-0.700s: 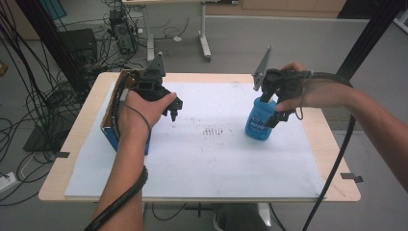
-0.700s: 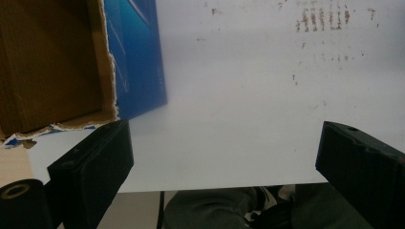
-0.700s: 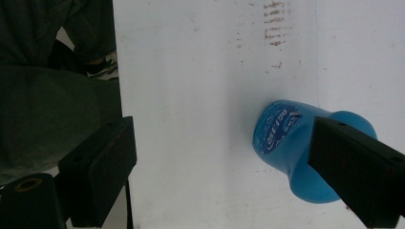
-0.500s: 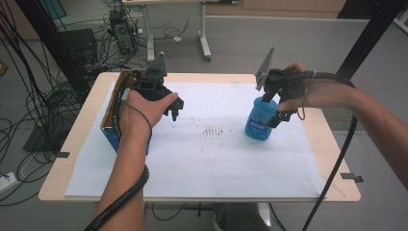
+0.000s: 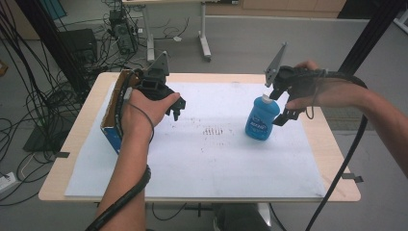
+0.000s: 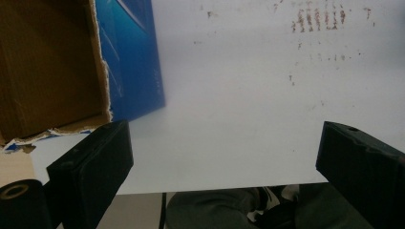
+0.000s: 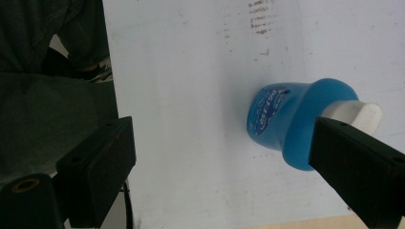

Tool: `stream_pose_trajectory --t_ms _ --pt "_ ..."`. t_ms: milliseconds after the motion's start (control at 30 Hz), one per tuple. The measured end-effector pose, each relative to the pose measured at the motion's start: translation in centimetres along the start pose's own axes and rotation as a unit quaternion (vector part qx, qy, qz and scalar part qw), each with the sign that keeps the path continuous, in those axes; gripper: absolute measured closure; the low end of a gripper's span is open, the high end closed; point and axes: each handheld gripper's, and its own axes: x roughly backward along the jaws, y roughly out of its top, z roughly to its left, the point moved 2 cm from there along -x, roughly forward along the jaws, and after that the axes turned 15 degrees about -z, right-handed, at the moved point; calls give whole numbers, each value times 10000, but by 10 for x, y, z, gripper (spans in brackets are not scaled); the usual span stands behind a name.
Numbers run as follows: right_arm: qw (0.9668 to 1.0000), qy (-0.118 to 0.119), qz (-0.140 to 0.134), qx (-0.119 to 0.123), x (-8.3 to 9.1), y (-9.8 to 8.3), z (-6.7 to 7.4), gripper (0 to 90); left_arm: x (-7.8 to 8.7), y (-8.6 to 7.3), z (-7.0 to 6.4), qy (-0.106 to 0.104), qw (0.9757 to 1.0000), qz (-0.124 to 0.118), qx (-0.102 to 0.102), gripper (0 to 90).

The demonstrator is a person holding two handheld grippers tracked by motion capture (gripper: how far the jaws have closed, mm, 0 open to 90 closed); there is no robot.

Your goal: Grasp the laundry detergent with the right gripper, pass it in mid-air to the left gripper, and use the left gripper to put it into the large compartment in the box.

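Now: right tongs (image 5: 283, 107) open | blue bottle (image 5: 260, 119) upright just beside them, ungripped

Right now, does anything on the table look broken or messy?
Yes. The cardboard box at the table's left edge has a ragged, torn rim, and brownish smudges mark the white sheet in the middle. The blue bottle stands upright, nothing spilled.

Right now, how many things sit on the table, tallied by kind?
Blue bottle with white cap: 1
Open cardboard box, blue outside: 1
White sheet covering the table: 1
Total: 3
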Motion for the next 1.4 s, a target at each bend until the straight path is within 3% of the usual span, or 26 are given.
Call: stream_pose_trajectory --t_ms 267,667,1000,1233,1333,1400 --pt "9996 -202 -56 -181 14 -15 -7 85 0 3 -4 4 10000 -11 -98 56" --pt "9961 -535 -283 -643 24 -56 -23 69 -9 4 -2 27 9999 52 -122 56" --pt "9911 -668 -539 -1014 7 -89 -30 51 -5 4 -3 91 9998 2 -182 55" --pt "9851 -832 -854 -1236 -5 -106 -35 38 -5 4 -6 114 9996 32 -246 55" --pt "9808 -958 -1069 -1324 -11 -114 -38 36 -7 4 -8 117 9995 58 -270 55" --pt "9801 -976 -1124 -1314 -13 -116 -39 37 -9 4 -9 112 9995 80 -272 56"
